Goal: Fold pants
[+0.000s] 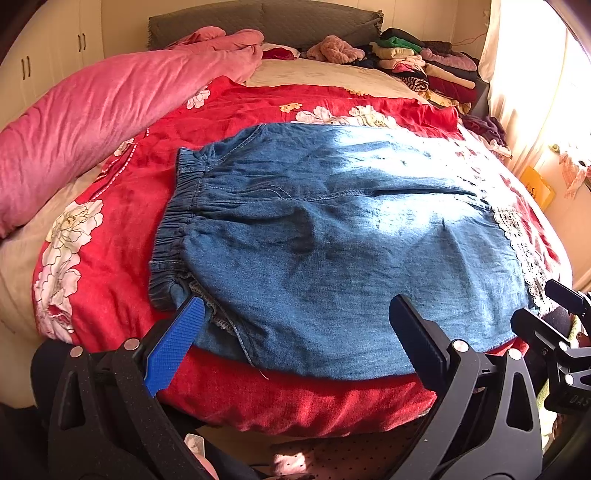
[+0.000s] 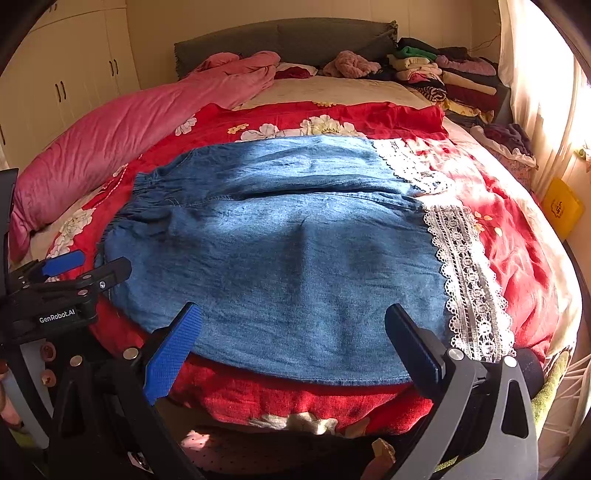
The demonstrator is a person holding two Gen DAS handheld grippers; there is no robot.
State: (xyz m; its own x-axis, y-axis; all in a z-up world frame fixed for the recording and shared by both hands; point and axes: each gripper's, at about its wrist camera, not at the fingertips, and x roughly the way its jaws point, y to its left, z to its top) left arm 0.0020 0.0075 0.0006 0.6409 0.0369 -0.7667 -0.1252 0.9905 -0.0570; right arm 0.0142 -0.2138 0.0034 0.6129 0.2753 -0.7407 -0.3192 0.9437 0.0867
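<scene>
Blue denim pants (image 1: 332,236) lie flat across the red flowered blanket (image 1: 122,291) on the bed, elastic waistband (image 1: 177,218) to the left, white lace cuffs (image 2: 465,273) to the right. The pants also show in the right wrist view (image 2: 288,251). My left gripper (image 1: 295,325) is open and empty, just above the near edge of the pants by the waist end. My right gripper (image 2: 293,336) is open and empty above the near edge toward the cuff end. Each gripper shows at the edge of the other's view.
A pink duvet (image 1: 96,110) lies along the bed's left side. Stacks of folded clothes (image 1: 428,66) sit at the far right by the grey headboard (image 1: 266,22). A wardrobe (image 2: 74,74) stands at left, bright curtains (image 2: 535,92) and a yellow bag (image 2: 561,210) at right.
</scene>
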